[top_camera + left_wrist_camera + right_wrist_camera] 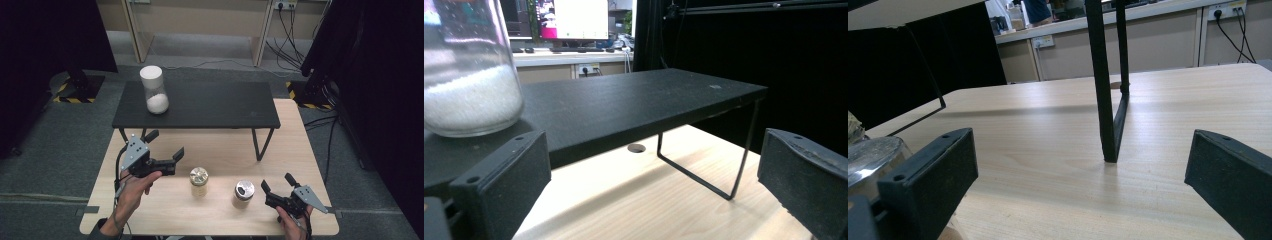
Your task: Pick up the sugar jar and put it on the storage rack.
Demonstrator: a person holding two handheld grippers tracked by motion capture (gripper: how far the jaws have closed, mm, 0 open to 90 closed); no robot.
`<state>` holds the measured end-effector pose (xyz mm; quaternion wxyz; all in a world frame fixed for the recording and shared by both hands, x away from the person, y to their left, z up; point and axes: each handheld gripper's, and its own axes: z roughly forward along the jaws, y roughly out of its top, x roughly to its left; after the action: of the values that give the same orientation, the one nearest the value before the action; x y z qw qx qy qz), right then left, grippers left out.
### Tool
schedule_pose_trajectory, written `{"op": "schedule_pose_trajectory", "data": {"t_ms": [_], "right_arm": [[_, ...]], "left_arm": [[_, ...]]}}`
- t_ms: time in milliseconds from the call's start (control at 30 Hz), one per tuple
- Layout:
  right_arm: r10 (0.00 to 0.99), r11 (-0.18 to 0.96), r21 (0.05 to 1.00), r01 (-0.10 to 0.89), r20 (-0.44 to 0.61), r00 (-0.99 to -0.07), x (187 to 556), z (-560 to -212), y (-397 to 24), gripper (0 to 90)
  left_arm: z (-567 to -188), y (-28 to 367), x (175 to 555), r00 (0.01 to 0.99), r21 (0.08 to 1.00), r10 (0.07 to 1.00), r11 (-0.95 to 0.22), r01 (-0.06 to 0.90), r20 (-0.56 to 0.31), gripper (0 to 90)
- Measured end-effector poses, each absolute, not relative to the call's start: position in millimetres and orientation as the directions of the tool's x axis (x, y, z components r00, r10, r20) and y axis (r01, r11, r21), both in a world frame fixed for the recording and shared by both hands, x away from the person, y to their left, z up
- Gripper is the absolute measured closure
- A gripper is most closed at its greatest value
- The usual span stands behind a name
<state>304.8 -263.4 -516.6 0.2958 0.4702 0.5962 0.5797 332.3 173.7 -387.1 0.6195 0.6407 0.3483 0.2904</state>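
1. On my far left, up on the black shelf that stands on the surface, I see one tall jar with a white lid and white grains in its bottom. It sits near the shelf's left end.
2. My left gripper hovers above the surface just in front of the shelf's left part, jaws wide apart and holding nothing. In the left gripper view the jar looms at upper left, past the left jaw, and the shelf edge runs across in front of me.
3. Next comes a gold-lidded jar, upright on the surface, just right of the left gripper and apart from it.
4. Then a silver-lidded jar, upright, near the gold one but not touching it.
5. My right gripper is just right of the silver-lidded jar, jaws spread and empty. In the right gripper view that jar's shiny lid shows behind the left jaw; I cannot tell if they touch.
6. The shelf's wire leg stands straight ahead between the right gripper's jaws, farther off.
7. Count: two grippers, three jars, one shelf.
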Motion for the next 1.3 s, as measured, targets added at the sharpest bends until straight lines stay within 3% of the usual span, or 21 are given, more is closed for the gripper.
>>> {"op": "schedule_pose_trajectory", "data": {"t_ms": [1300], "right_arm": [[0.904,-0.109,0.971,0.213,0.186,-0.386,304.6,-516.5,-263.5,0.6]], "left_arm": [[-441.2,178.2,313.3,0.622,0.994,0.777,0.044,0.103,-0.099,0.0]]}}
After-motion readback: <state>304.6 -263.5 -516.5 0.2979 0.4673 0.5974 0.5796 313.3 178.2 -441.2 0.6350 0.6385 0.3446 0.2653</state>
